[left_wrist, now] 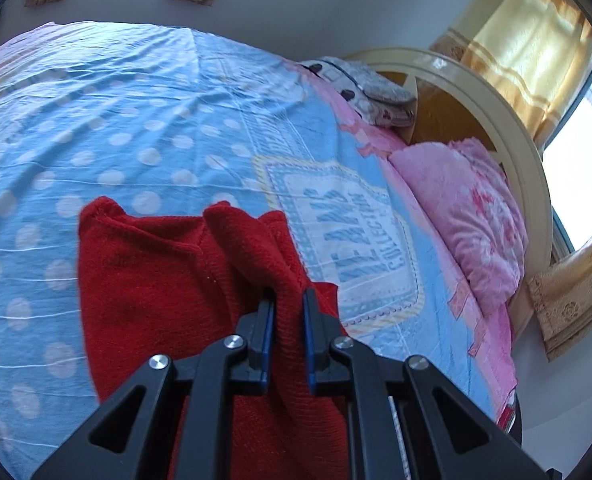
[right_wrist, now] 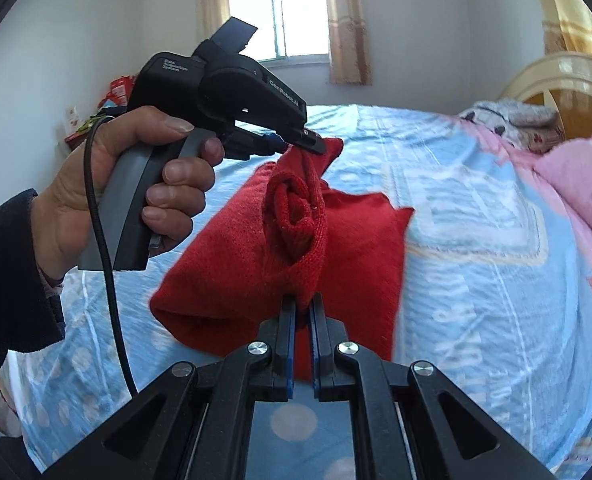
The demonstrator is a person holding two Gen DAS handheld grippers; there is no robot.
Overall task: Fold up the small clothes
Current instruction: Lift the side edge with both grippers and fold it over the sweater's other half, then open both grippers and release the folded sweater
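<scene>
The red knit garment (right_wrist: 232,248) hangs above the bed (right_wrist: 476,280), held at two points along one edge and sagging in a rolled bundle between them. Its lower body drapes down to the blue polka-dot sheet (left_wrist: 116,128) (whether the hem rests on the sheet or just clears it cannot be told from either view).

The held edge is the garment's long axis at this moment. It runs from the right gripper (right_wrist: 303,312), at the near end, to the left gripper (right_wrist: 314,145), at the far end as the right wrist view shows it. The cloth between the two grips is slack and twisted, not taut.

Your right fingers are pressed nearly together and pinch a thick fold of the knit. Your left fingers (left_wrist: 310,312) stand a little wider apart (a bulkier ridge of cloth fills the gap) and also pinch the garment; the left wrist view shows the ridge running straight away from them.

Judgement for the coming move: the fold depends on that edge being straight. Draw the two grippers apart along the line joining them until the rolled middle opens, then lower the garment flat onto the sheet. Neither hand is nearer; both already hold the cloth.

The pink pillow (left_wrist: 468,216) and the headboard (left_wrist: 532,168) lie well apart from the garment, toward the head of the bed.
</scene>
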